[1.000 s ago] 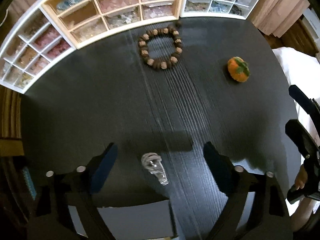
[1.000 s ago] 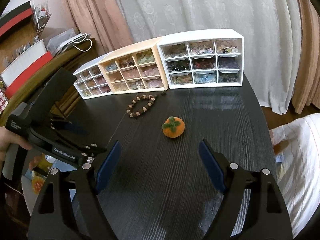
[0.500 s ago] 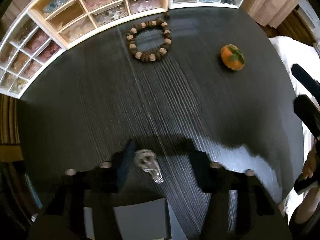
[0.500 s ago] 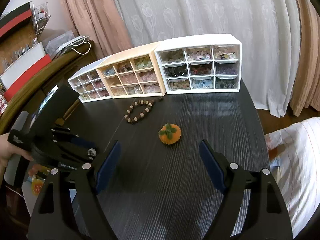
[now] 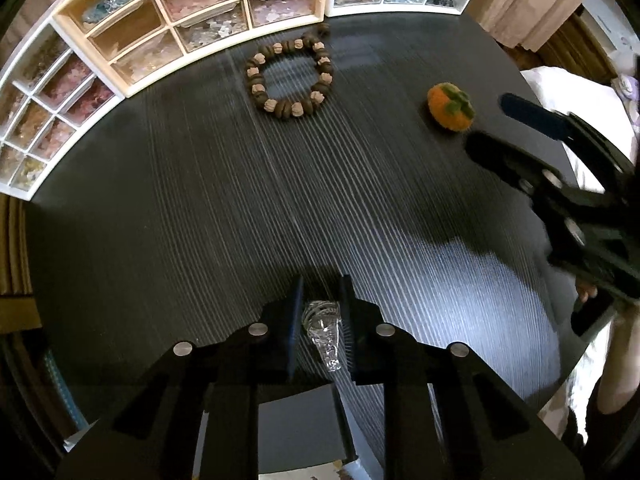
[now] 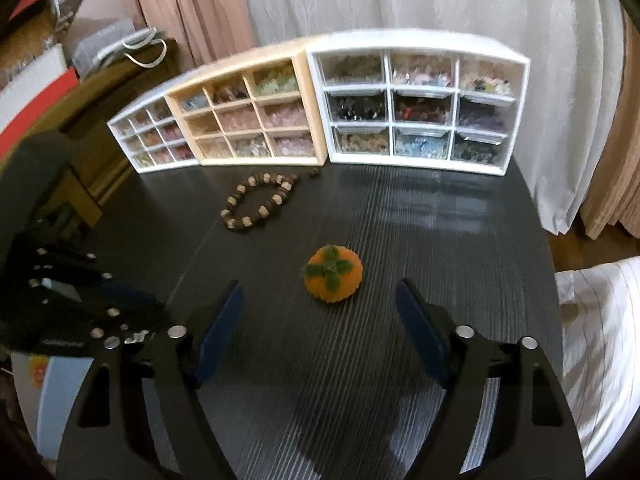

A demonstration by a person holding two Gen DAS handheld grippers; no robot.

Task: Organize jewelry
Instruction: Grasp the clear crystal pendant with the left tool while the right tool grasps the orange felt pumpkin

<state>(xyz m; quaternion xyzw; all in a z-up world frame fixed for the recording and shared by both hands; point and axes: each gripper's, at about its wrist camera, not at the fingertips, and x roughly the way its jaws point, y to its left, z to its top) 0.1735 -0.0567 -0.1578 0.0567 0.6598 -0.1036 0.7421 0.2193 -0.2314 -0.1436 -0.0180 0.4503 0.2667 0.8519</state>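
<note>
My left gripper [image 5: 320, 294] is shut on a clear crystal bracelet [image 5: 322, 330] near the front edge of the black table [image 5: 200, 208]. A brown wooden bead bracelet [image 5: 290, 78] lies at the back, in front of the drawer cabinets; it also shows in the right wrist view [image 6: 258, 204]. My right gripper [image 6: 320, 304] is open and empty, just in front of an orange felt persimmon [image 6: 334, 274], which also shows in the left wrist view [image 5: 451, 107]. The right gripper shows at the right edge of the left wrist view [image 5: 520, 132].
Three small drawer cabinets full of beads stand along the table's back: white [image 6: 154, 136], wooden [image 6: 248, 118], white [image 6: 416, 108]. A curtain [image 6: 400, 0] hangs behind. White bedding [image 6: 600, 340] lies right of the table. A blue-grey card [image 5: 300, 428] lies at the front edge.
My left gripper has closed from wide open onto the crystal bracelet. My right gripper has moved forward toward the persimmon.
</note>
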